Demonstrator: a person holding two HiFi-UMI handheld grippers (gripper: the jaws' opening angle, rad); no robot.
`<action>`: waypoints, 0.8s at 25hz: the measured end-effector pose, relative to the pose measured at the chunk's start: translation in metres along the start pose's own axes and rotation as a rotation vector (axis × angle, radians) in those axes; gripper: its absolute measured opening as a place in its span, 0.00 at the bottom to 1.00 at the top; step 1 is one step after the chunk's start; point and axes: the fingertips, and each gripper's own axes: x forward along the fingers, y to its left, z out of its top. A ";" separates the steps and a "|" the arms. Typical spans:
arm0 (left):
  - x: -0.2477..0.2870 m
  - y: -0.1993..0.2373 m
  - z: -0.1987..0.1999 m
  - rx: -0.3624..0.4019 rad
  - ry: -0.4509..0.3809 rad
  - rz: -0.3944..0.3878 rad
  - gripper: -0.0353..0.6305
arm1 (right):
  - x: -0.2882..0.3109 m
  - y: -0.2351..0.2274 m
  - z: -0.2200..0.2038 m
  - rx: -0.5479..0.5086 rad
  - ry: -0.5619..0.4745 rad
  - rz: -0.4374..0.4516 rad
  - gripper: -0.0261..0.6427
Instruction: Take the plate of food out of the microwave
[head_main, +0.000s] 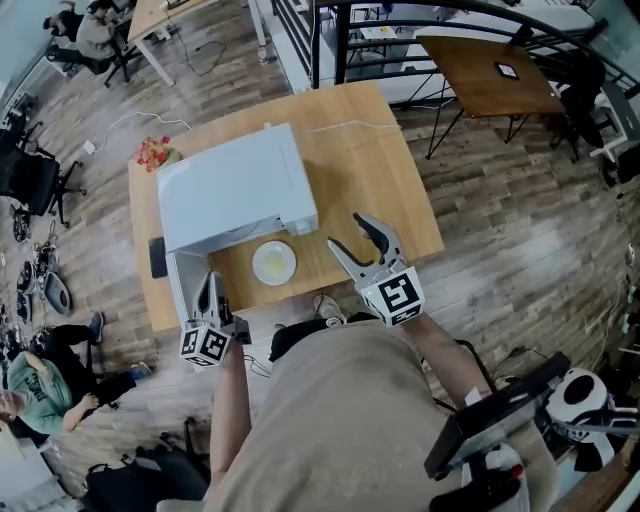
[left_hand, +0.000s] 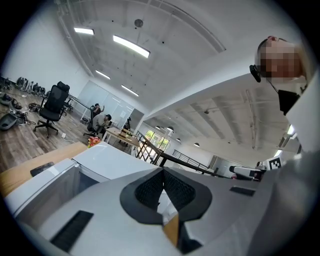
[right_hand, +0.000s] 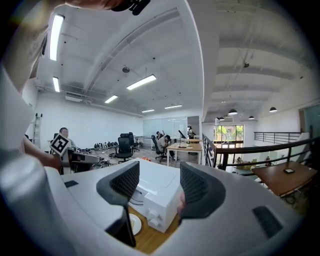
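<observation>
One round white plate of pale food (head_main: 273, 262) lay on the wooden bench (head_main: 400, 200), between my right gripper's (head_main: 345, 229) spread fingers and my left gripper's (head_main: 210, 280) pressed-together fingers.

From the head view we could not tell what lay on the plate (head_main: 273, 262) ahead and to the left of the right gripper (head_main: 345, 230); it was too small. In the right gripper view, that gripper's left jaw hid most of the plate. The microwave (head_main: 235, 190) top covered its cavity.
</observation>
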 end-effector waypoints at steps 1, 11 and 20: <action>-0.001 0.000 -0.003 0.001 0.009 -0.007 0.06 | -0.003 0.002 -0.005 -0.002 0.006 -0.015 0.43; -0.027 -0.006 -0.027 -0.028 0.101 -0.100 0.06 | -0.023 0.045 -0.062 0.088 0.104 -0.127 0.43; -0.069 0.020 -0.024 -0.014 0.103 -0.113 0.06 | -0.020 0.099 -0.079 0.071 0.134 -0.166 0.43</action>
